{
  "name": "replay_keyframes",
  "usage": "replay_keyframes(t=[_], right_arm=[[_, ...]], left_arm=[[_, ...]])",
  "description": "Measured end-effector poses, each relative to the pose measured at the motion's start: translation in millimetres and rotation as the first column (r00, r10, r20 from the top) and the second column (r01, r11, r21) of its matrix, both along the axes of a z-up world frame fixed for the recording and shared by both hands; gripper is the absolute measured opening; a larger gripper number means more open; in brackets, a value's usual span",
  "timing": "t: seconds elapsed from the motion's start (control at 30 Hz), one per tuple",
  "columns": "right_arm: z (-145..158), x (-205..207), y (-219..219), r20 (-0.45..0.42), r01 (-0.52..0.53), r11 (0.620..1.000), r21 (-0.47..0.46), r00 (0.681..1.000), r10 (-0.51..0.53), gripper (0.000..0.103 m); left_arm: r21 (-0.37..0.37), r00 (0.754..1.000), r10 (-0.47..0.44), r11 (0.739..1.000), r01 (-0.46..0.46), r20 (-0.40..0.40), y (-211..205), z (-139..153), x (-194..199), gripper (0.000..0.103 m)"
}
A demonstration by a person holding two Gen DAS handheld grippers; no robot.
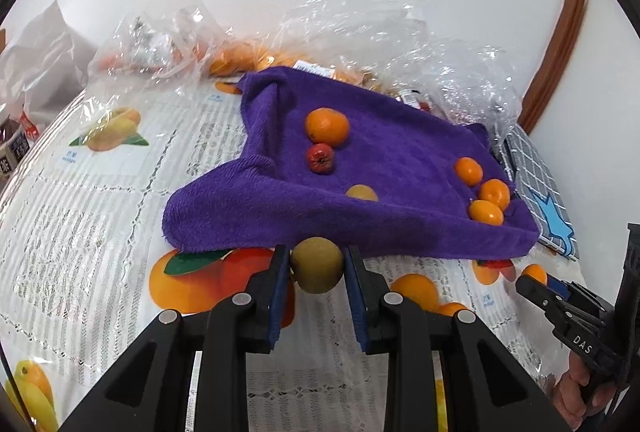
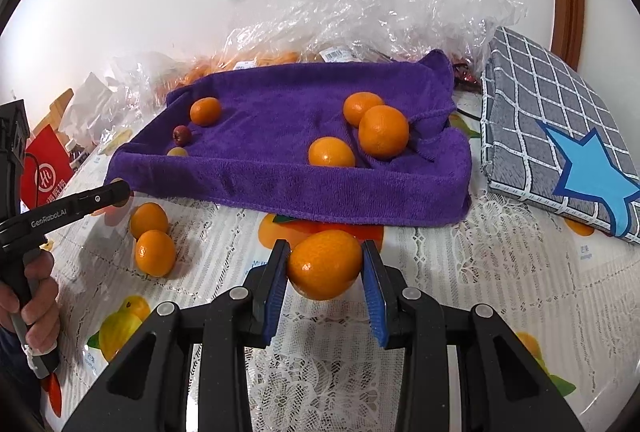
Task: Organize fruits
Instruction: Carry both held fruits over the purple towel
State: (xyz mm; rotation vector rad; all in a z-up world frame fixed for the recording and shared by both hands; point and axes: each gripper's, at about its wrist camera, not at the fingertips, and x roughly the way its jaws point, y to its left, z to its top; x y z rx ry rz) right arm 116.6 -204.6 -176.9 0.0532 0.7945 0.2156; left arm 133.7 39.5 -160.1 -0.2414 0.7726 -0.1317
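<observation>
Both fruits held short of the purple towel (image 2: 304, 176)

A green-brown fruit (image 1: 317, 264) is pinched by the left hand-held gripper (image 1: 317, 268), a mandarin (image 2: 325, 264) by the right hand-held gripper (image 2: 325, 268); either could slip and roll off the tabletop (image 2: 460, 272).

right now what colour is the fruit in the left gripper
Olive green-brown fruit, clearest in the left wrist view.

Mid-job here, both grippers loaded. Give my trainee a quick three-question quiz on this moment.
1. True or false: the left gripper holds an orange mandarin.
2. What does the right gripper grip? A) red fruit B) mandarin C) towel
3. Fill in: two loose mandarins lie on the tablecloth, ____ the purple towel.

Key: 1. False, it holds a yellow-green fruit. 2. B, the held mandarin. 3. outside.
</observation>
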Motion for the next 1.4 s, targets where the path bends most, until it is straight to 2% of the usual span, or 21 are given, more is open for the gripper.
replay_keyframes(t=[0.33, 0.63, 0.9, 1.0, 1.2, 1.4], right_arm=[[7, -5, -8, 0.016, 0.044, 0.999, 0.016, 0.999, -0.044, 0.036], [43, -13, -11, 0.084, 0.052, 0.999, 0.0, 0.995, -0.052, 0.036], [70, 1, -16, 0.135, 0.061, 0.998, -0.014, 0.989, -0.058, 0.036], [74, 12, -17, 0.139, 0.056, 0.998, -0.003, 0.989, -0.055, 0.036], [76, 43, -15, 0.137, 0.038, 0.999, 0.005, 0.99, -0.039, 0.036], [71, 79, -5, 0.12, 0.016, 1.0, -0.001, 0.993, -0.016, 0.036]], left_arm=[[-0.058, 0.994, -0.033, 0.998, 0.039, 0.109, -2, 18, -14, 0.026], [-0.061, 0.99, 0.012, 0.998, -0.003, 0.141, 10, 27, -18, 0.026], [-0.128, 0.989, 0.063, 0.991, -0.046, 0.135, 28, 33, -17, 0.026], [-0.126, 0.991, 0.064, 0.991, -0.049, 0.12, 29, 38, -8, 0.026], [-0.075, 0.991, 0.042, 0.997, -0.032, 0.128, 19, 54, 20, 0.026], [-0.068, 0.993, 0.026, 0.997, -0.018, 0.115, 8, 49, 56, 0.026]])
